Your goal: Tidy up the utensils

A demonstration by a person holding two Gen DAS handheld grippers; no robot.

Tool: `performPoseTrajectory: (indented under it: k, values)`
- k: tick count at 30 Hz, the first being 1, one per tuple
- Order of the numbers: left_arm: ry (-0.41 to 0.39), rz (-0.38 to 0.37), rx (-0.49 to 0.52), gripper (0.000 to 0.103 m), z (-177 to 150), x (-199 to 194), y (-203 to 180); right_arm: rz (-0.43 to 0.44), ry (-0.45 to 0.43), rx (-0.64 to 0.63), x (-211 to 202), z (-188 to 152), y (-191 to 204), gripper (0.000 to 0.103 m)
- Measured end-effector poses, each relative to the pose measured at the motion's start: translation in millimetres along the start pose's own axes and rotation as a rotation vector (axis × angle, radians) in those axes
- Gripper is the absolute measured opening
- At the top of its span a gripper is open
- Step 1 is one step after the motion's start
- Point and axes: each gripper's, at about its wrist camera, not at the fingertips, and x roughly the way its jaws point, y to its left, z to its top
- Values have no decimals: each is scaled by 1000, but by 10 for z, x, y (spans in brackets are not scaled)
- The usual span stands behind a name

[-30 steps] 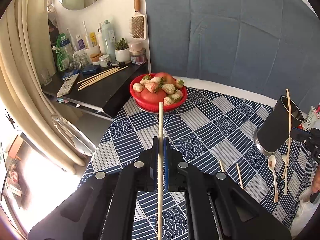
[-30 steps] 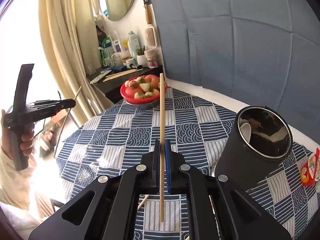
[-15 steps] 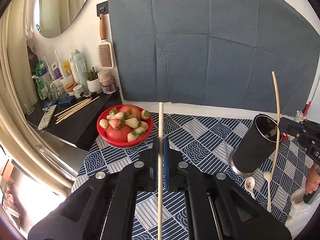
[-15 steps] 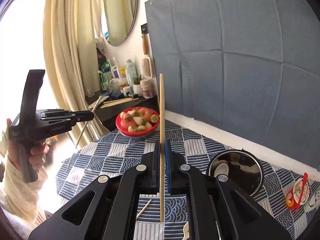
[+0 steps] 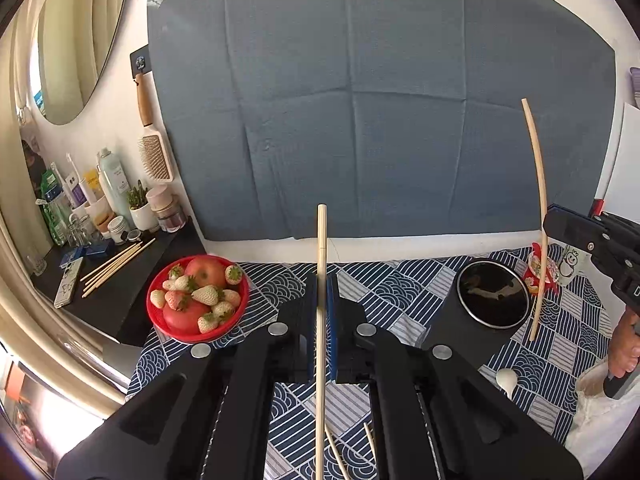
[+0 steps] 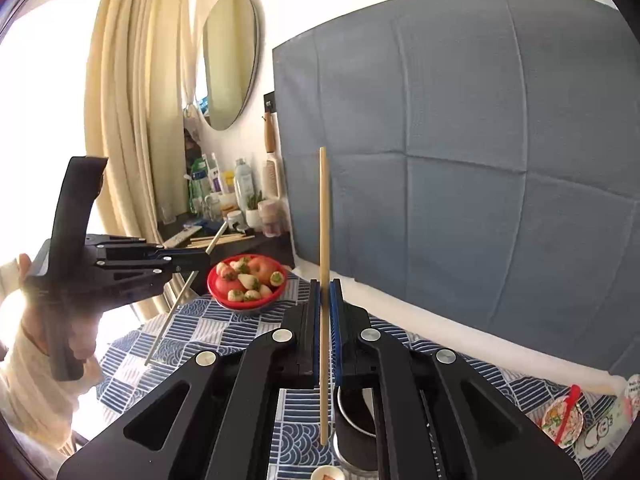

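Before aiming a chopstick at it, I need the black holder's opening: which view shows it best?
The left wrist view: the black holder shows its whole round opening. The right wrist view has it mostly hidden behind the right gripper's jaws.

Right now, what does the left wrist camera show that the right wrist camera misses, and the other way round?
Left wrist only: the black cup's open mouth from above, the white spoon on the cloth, loose chopsticks below the left gripper.
Right wrist only: the curtain and the small saucer at the bottom edge.
Both: the red fruit bowl, the checked tablecloth, and each gripper, including the right gripper, shut on one chopstick.
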Motion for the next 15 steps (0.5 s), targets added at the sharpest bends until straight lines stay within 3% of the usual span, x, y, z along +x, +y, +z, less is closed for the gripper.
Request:
performPoseTrajectory:
  k: [15]
  values:
    - [-89, -166, 36, 5, 465, 113, -597, -39, -102, 38, -118, -7, -418, 5]
